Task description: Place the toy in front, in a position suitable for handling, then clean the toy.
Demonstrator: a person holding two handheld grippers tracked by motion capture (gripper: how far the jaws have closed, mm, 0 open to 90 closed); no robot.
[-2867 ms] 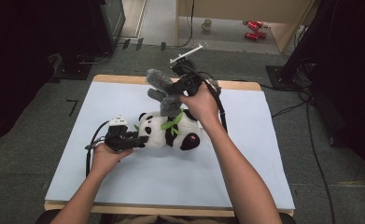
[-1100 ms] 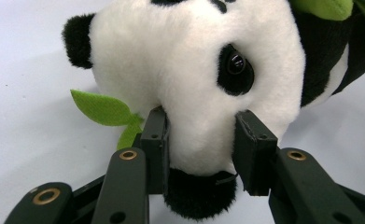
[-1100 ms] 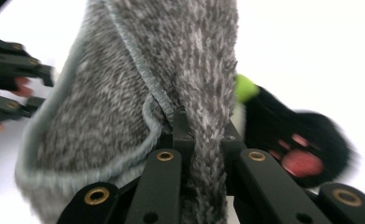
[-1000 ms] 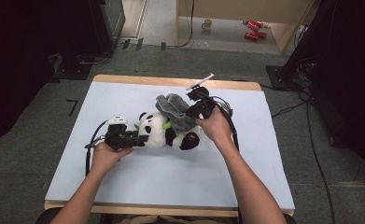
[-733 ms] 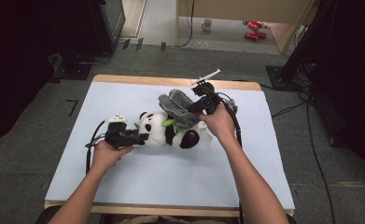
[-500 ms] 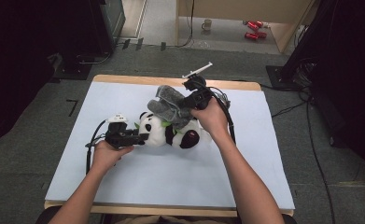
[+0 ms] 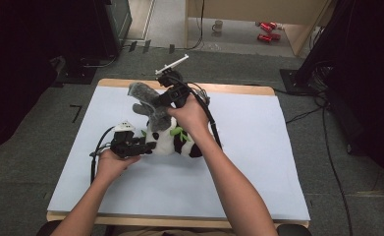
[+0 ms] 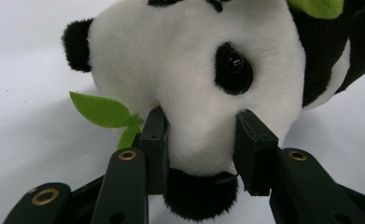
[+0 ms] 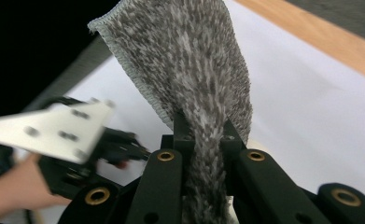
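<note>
A black-and-white panda plush (image 7: 172, 140) lies on the pale table mat (image 7: 258, 162). My left gripper (image 7: 148, 147) is shut on its head; in the left gripper view the pads (image 8: 154, 135) press into the white fur (image 8: 194, 70) on both sides of the snout. My right gripper (image 7: 156, 102) hangs above the panda, shut on a grey fuzzy cloth (image 7: 141, 97) that stands up and to the left of it. In the right gripper view the cloth (image 9: 199, 60) rises from between the closed fingers of my right gripper (image 9: 202, 128).
A green felt leaf (image 8: 101, 109) sticks out beside the panda's head. Cables (image 7: 206, 105) trail from the right gripper across the mat. The wooden table edge (image 7: 238, 89) runs along the far side. A mug (image 7: 218, 24) and red cans (image 7: 265, 30) lie on the floor beyond.
My right gripper has risen and moved left with the grey cloth, lifting it up off the panda. The left gripper and the panda's head have stayed put.
</note>
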